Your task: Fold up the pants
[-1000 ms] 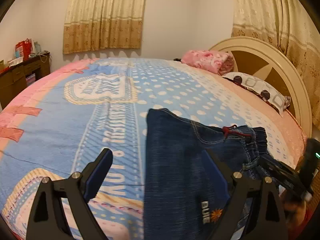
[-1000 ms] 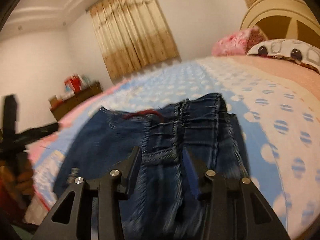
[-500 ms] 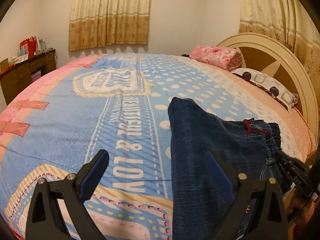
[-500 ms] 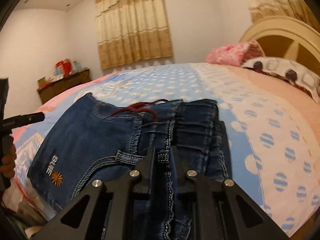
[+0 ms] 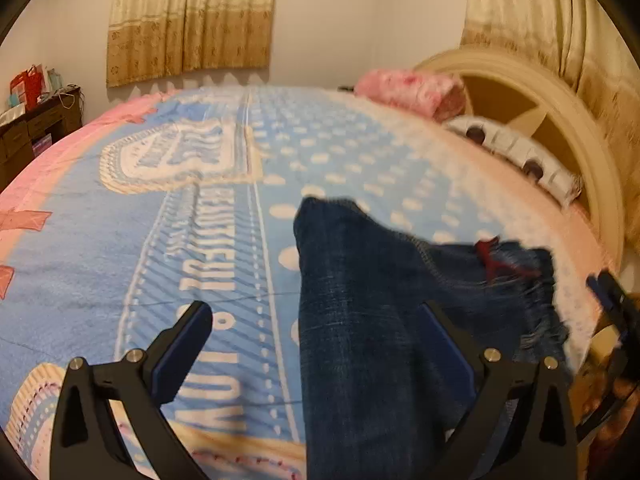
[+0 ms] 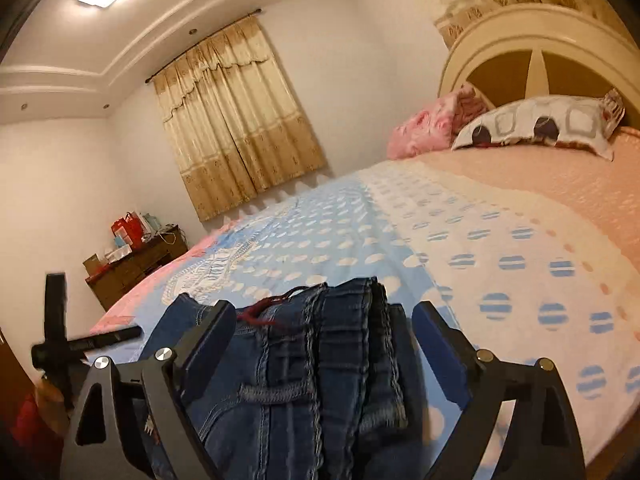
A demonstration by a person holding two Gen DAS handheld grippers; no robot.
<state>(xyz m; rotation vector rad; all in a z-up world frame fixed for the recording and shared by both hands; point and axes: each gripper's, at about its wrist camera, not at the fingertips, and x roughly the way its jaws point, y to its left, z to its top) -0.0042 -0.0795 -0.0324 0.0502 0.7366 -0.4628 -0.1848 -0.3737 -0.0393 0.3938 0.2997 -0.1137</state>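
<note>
Dark blue jeans (image 5: 372,320) lie folded on the patterned bedspread (image 5: 160,220), with a red drawstring (image 5: 492,256) at the waistband. My left gripper (image 5: 314,320) hovers over the jeans' left edge. Its jaws are opening wide and nothing is pinched between them; the right finger (image 5: 440,332) is above the denim. In the right wrist view the bunched waistband (image 6: 340,344) lies between the jaws of my right gripper (image 6: 324,312), which are opening. Its pads stand clear of the cloth. The right gripper (image 5: 612,304) shows at the edge of the left wrist view.
A pink folded blanket (image 5: 408,92) and a patterned pillow (image 5: 516,152) rest by the cream headboard (image 5: 560,120). A dark wooden dresser (image 5: 36,120) stands at the far left. Curtains (image 5: 192,20) hang behind the bed. The bed's near edge runs under both grippers.
My right gripper, shut on the waistband half a second ago, has let go and spread wide, lifting and tilting upward. The left gripper dropped a little toward the jeans and opened slightly more.
</note>
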